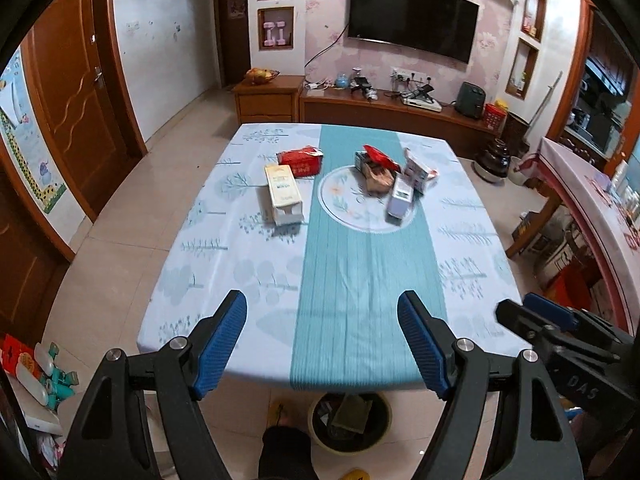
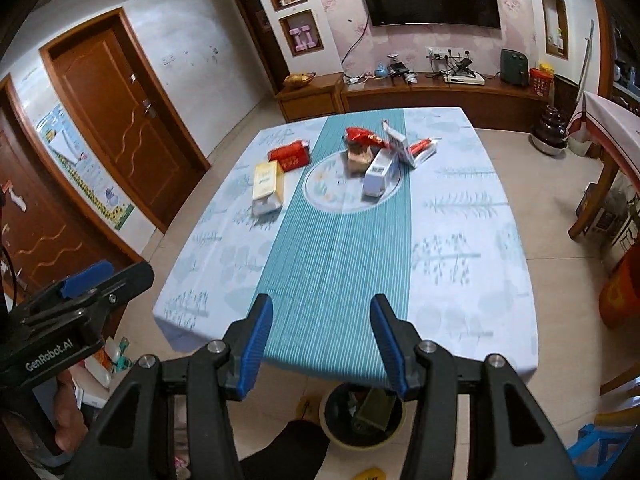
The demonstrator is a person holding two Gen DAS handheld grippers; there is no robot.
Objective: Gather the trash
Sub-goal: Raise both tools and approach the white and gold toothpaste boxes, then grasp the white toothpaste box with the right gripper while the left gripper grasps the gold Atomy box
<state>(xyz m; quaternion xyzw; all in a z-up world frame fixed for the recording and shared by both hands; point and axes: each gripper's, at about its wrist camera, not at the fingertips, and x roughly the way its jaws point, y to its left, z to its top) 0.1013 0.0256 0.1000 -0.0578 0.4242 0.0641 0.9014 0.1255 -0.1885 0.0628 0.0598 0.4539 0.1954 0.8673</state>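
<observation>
Trash sits on the far half of the table (image 1: 352, 280): a cream carton (image 1: 282, 196), a red box (image 1: 300, 160), and a heap of wrappers and boxes (image 1: 394, 180). Left gripper (image 1: 322, 344) gapes wide and empty; right gripper (image 2: 322, 346) stands half-spread, empty. A bin (image 2: 362, 416) sits on the floor below.

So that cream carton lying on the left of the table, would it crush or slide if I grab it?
The cream carton looks like thin cardboard with an opened near end, so probably empty, light and easy to dent. It lies flat on the tablecloth, so it shouldn't roll, though a push may slide it.
</observation>
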